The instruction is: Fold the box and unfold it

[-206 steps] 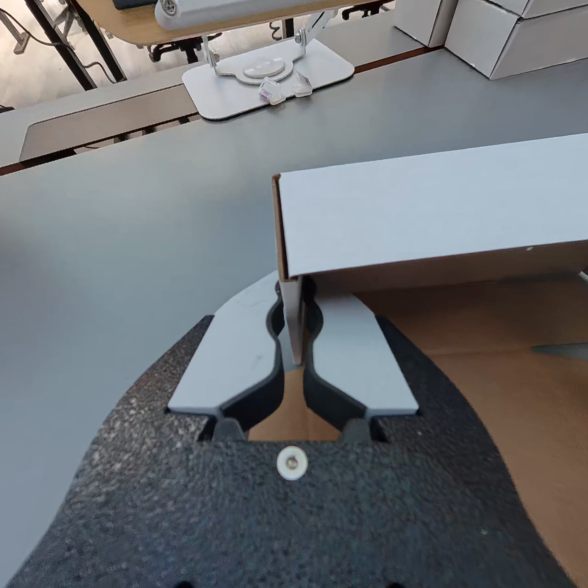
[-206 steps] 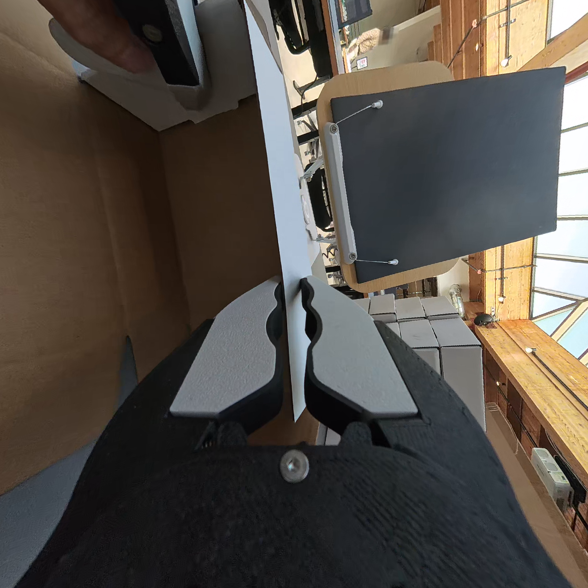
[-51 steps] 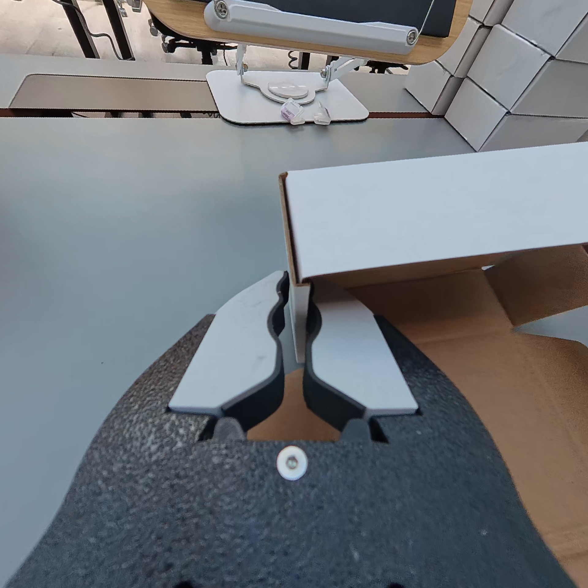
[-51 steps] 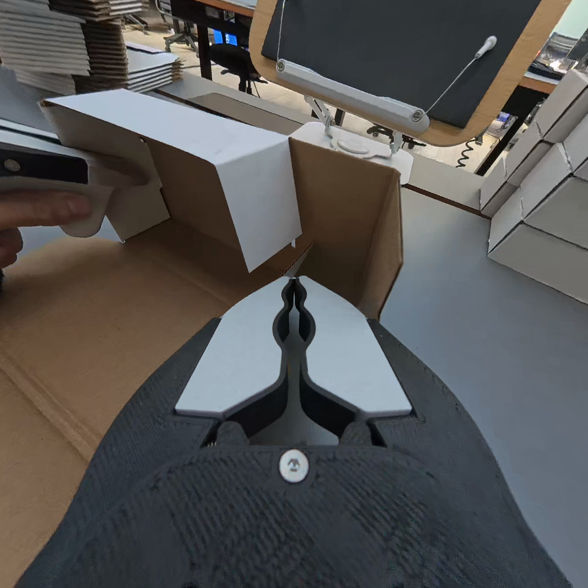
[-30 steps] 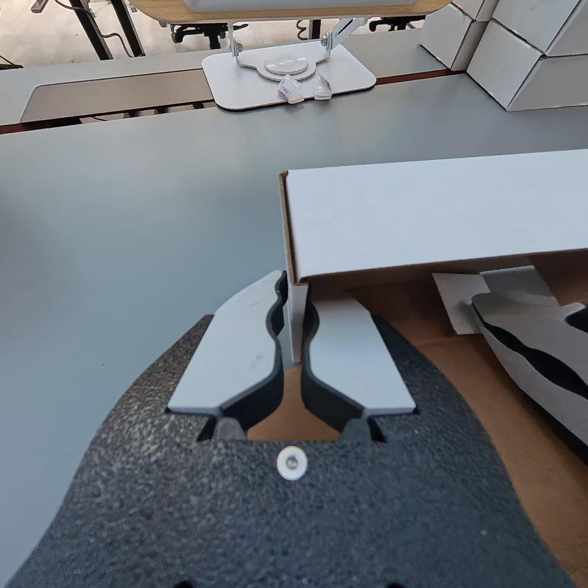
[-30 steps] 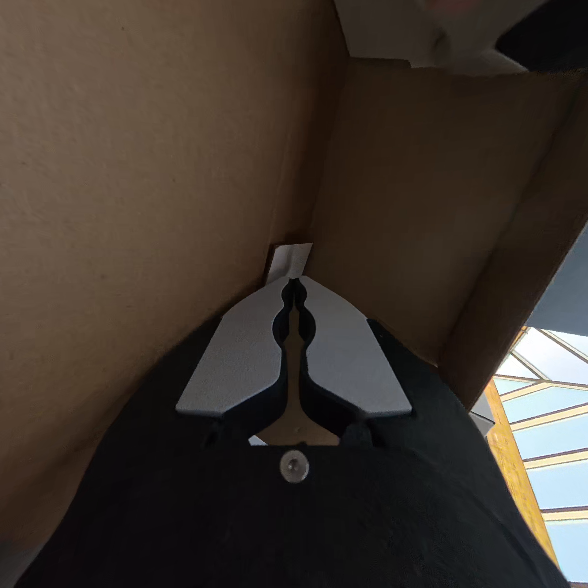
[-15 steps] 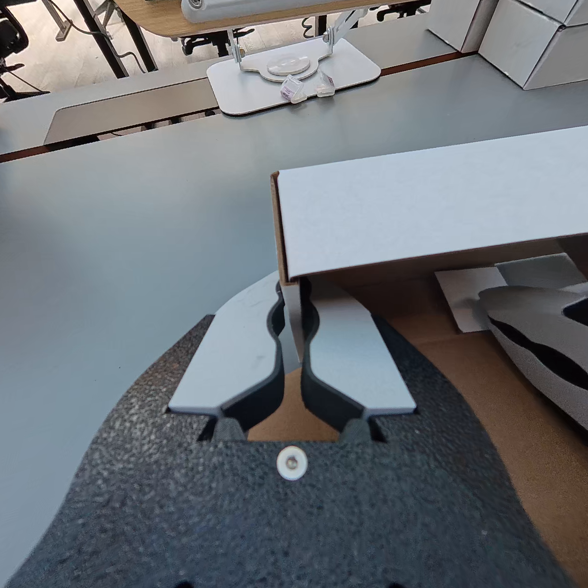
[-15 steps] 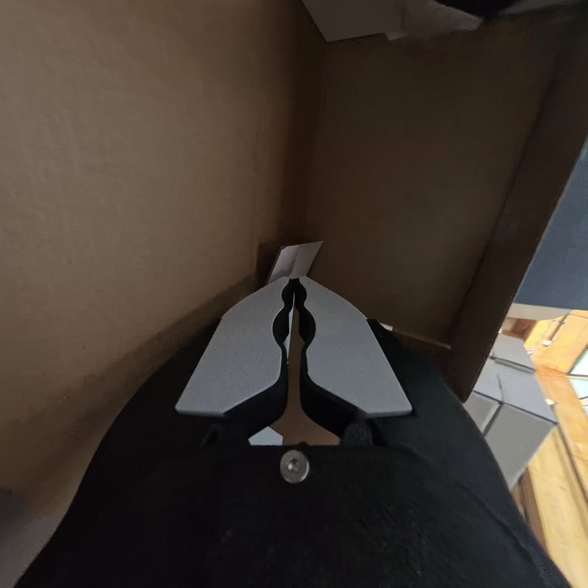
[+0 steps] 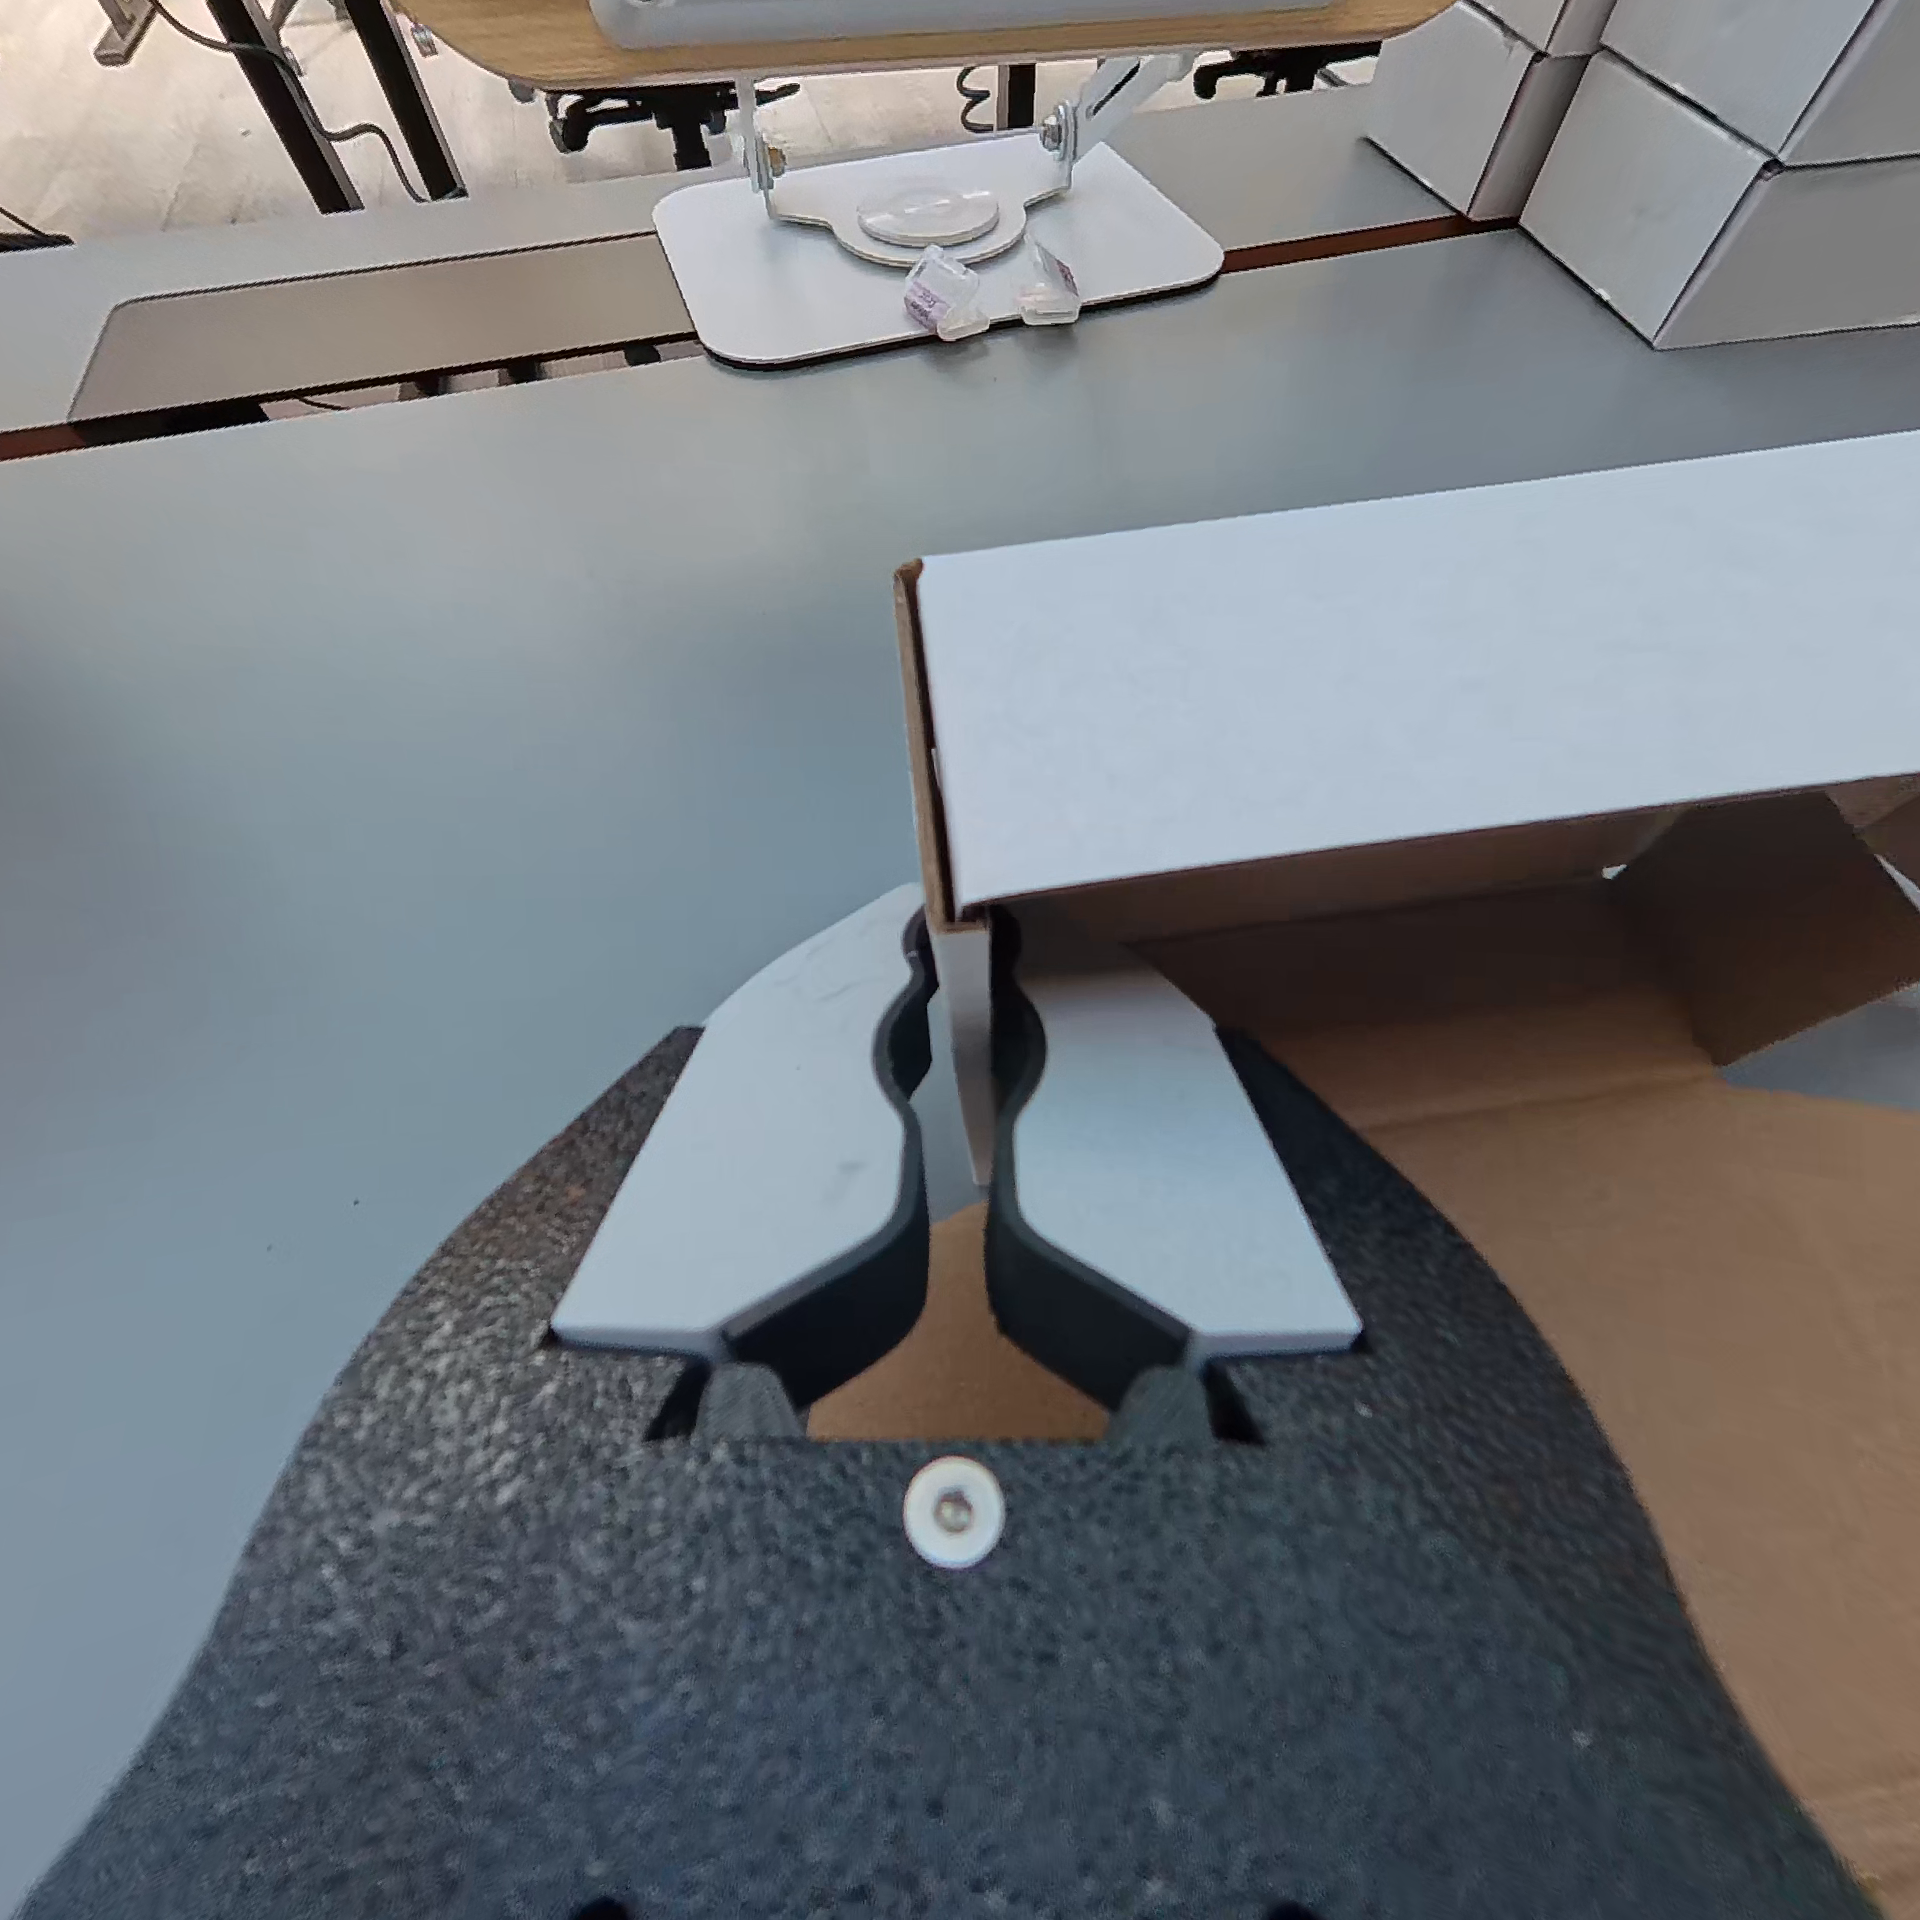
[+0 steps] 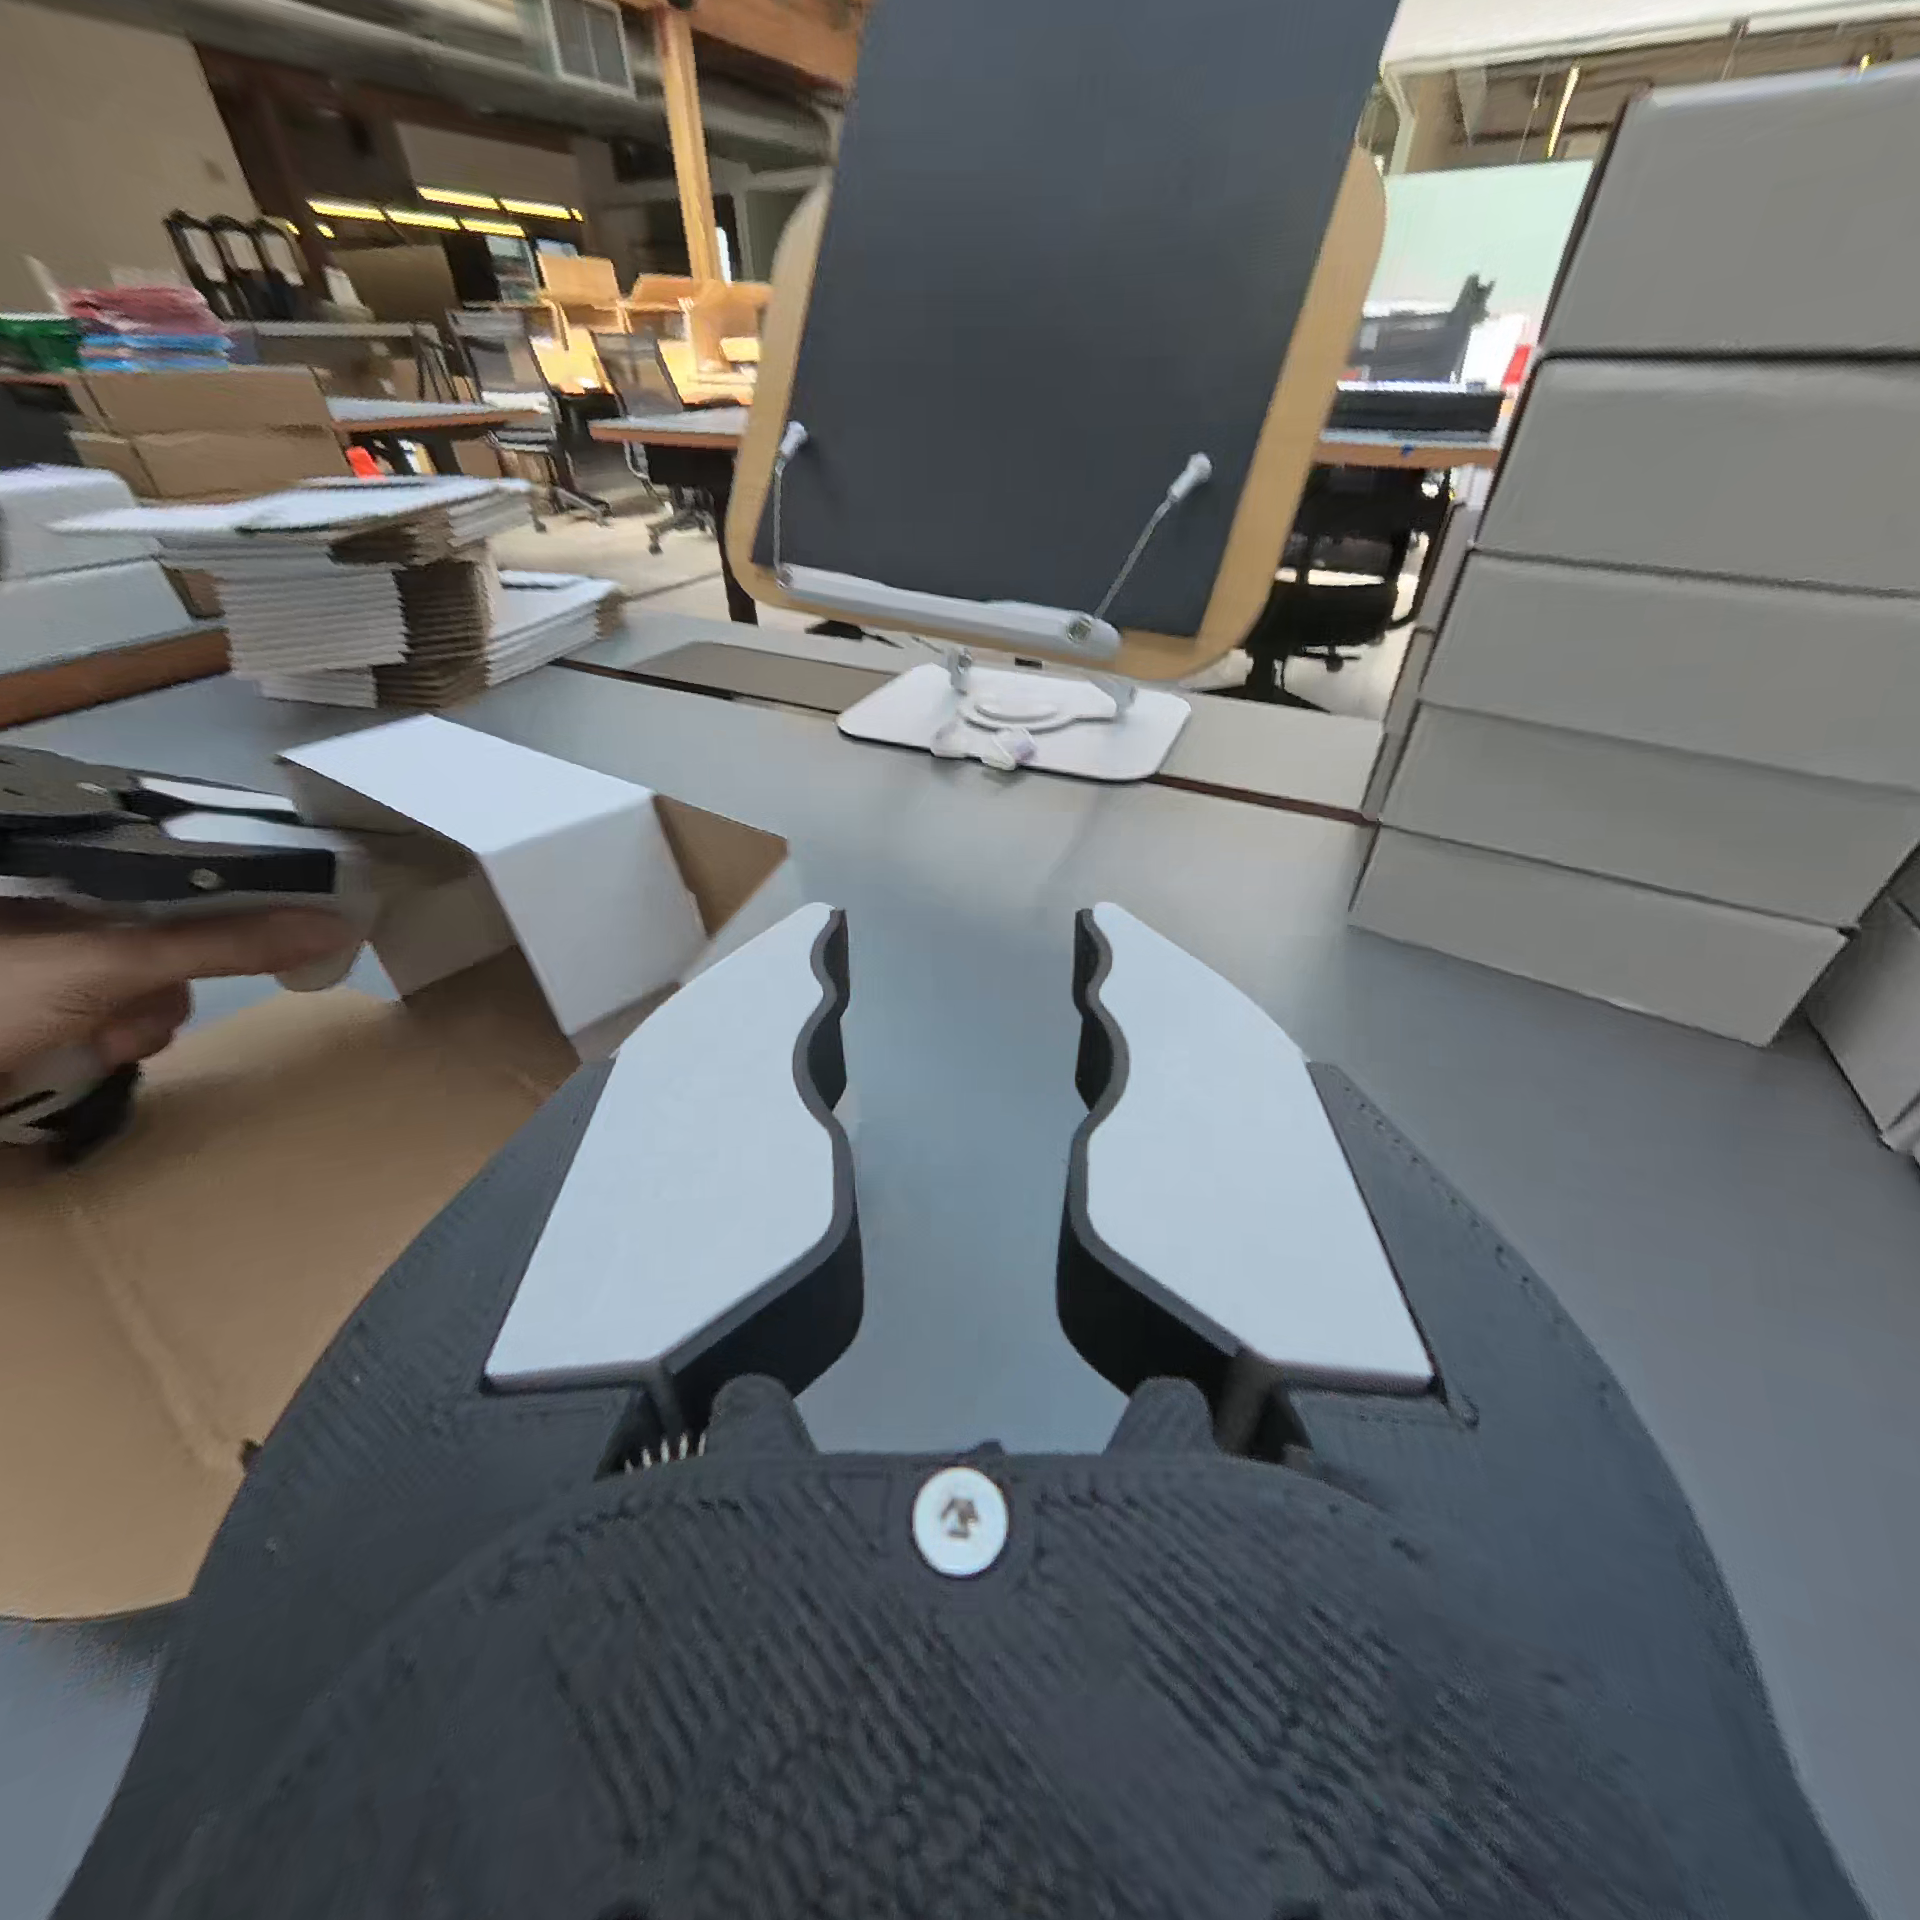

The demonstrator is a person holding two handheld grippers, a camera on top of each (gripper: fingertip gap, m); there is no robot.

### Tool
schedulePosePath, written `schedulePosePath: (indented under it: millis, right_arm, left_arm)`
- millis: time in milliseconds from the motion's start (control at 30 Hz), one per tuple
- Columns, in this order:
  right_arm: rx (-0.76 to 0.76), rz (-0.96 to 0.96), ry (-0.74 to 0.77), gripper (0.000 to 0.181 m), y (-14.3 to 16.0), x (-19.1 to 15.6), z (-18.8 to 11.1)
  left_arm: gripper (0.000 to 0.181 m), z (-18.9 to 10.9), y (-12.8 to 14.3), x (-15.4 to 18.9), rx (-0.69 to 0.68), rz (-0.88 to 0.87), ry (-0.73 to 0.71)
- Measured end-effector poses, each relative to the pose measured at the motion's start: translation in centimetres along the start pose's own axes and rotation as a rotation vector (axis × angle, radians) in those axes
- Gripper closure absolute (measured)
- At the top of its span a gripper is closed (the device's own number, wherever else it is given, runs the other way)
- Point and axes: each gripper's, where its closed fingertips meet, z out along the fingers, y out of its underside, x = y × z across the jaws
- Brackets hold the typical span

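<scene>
The box [image 9: 1403, 675] is a partly folded cardboard mailer, white outside and brown inside, lying on the grey table [image 9: 416, 779]. Its long side wall is folded over, and its brown base panel [image 9: 1662, 1299] lies flat. My left gripper [image 9: 961, 956] is shut on the wall's left end flap [image 9: 966, 1049]. In the right wrist view the box [image 10: 520, 831] sits at the left, with the left gripper [image 10: 166, 862] and a hand [image 10: 94, 987] holding it. My right gripper [image 10: 956, 925] is open and empty, above bare table to the right of the box.
A tablet stand with a dark board [image 10: 1049, 343] stands at the table's far edge; its white base [image 9: 935, 249] shows in the left wrist view. Folded white boxes [image 10: 1683, 623] are stacked at the right. Flat cardboard blanks [image 10: 364, 592] are piled at the far left.
My right gripper has come out of the box's inside corner, moved back to the right over the table and opened. My left gripper keeps its hold on the end flap.
</scene>
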Motion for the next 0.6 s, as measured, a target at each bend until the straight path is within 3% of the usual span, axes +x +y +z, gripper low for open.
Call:
schedulePosePath:
  millis: [100,333,533,600]
  right_arm:
    - [-0.094,0.018,0.002,0.127,2.3,2.0,2.0]
    - [-0.165,-0.023,-0.131,0.124,3.6,0.9,6.8]
    - [-0.185,-0.139,-0.213,0.121,3.1,-0.6,7.8]
    - [-0.181,-0.129,-0.248,0.131,2.7,-1.2,7.9]
  left_arm:
    - [0.175,0.1,0.0,0.0,0.0,-0.018,0.022]
    - [0.175,0.3,-0.2,0.0,-0.002,-0.022,0.049]
    - [0.175,0.5,-0.2,-0.1,-0.004,-0.056,0.077]
    - [0.175,0.6,-0.3,-0.1,-0.005,-0.058,0.077]
